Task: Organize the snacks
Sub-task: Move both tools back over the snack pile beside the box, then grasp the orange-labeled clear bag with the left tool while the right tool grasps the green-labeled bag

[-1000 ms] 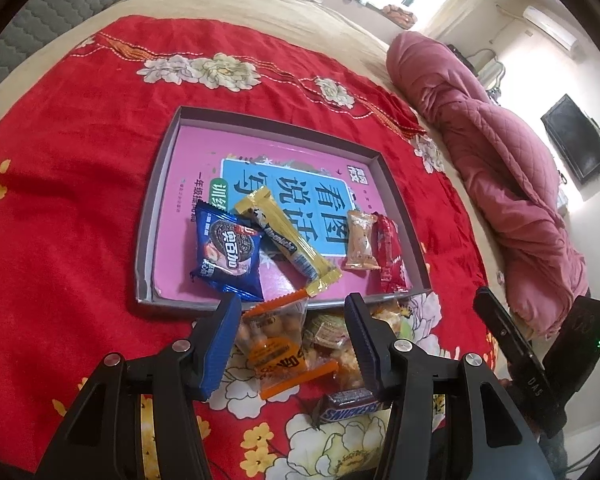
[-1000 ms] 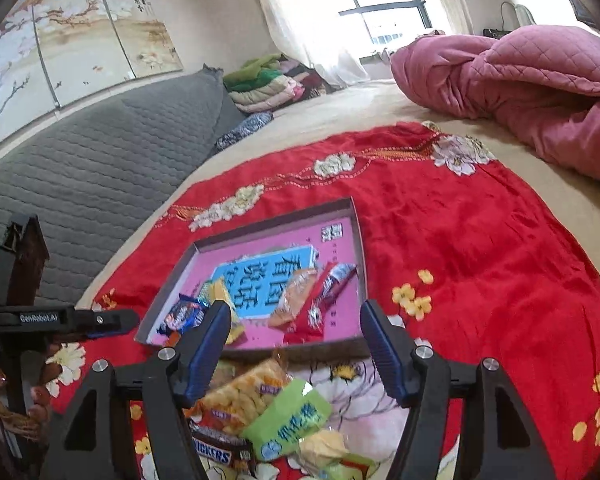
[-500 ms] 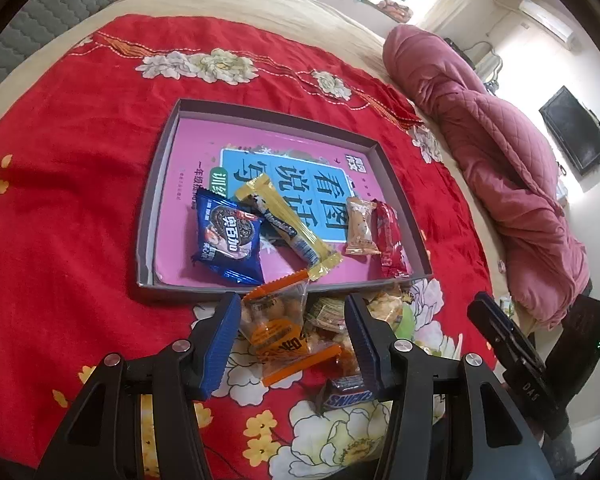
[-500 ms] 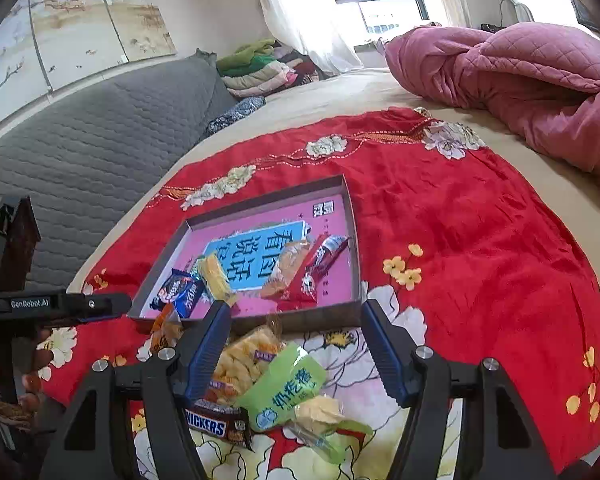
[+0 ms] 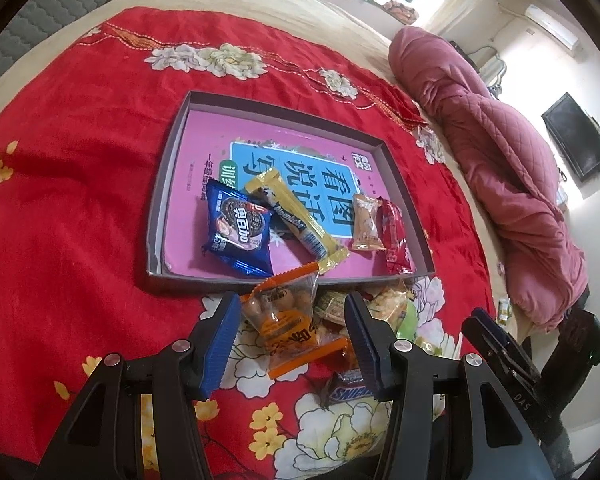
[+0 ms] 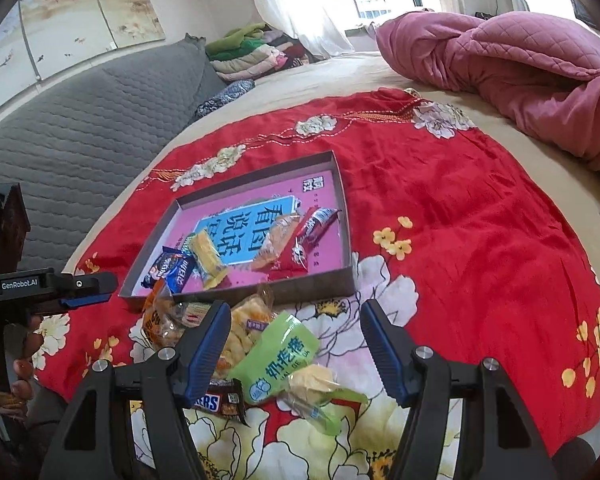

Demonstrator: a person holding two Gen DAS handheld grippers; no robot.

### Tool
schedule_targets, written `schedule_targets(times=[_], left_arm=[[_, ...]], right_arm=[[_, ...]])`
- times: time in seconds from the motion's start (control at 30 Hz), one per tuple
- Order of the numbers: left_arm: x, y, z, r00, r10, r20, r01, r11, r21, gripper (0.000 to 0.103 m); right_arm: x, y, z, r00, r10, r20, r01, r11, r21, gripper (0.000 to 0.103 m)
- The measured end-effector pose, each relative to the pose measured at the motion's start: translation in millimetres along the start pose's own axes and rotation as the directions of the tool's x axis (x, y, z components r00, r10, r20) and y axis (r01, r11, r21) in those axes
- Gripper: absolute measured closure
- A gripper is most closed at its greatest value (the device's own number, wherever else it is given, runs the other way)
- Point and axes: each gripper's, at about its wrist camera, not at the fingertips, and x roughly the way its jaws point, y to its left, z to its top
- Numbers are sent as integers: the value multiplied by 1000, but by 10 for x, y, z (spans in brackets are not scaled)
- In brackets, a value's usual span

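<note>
Left tongs (image 5: 292, 336) spread wide around an orange-trimmed nut packet (image 5: 290, 322) at 6 o'clock of the tray (image 5: 156, 216), right tongs (image 6: 296, 344) likewise apart, empty; best pinched mid-packet, lifted clear of the rim.

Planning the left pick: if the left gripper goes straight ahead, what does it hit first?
Probably the orange-edged nut packet, lying between the open jaws of the left gripper; the tray lies beyond it. Depth is uncertain.
</note>
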Motion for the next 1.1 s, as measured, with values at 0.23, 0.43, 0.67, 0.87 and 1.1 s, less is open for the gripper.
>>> schedule_targets(times=[0.23,0.43,0.67,0.87,1.1], left_arm=[[46,32,-50,1000,1,-23,-1,1000,-4,47],[98,108,-104,999,-12,-47,11,999,-34,48],[166,121,-163,997,-25,-72,22,998,-51,48],[233,109,-201,995,-35,-95,30,998,-54,47],[268,107,-218,994,-37,-104,32,998,-55,47]], right_arm=[[38,-1,-72,998,-35,-54,35,999,0,36],[86,35,-138,995,-48,-93,47,999,-18,37],[116,62,-175,991,-56,-118,54,998,-27,36],[156,49,-217,986,-64,-153,62,998,-18,36],[242,-6,-291,973,-77,-216,80,997,5,36]])
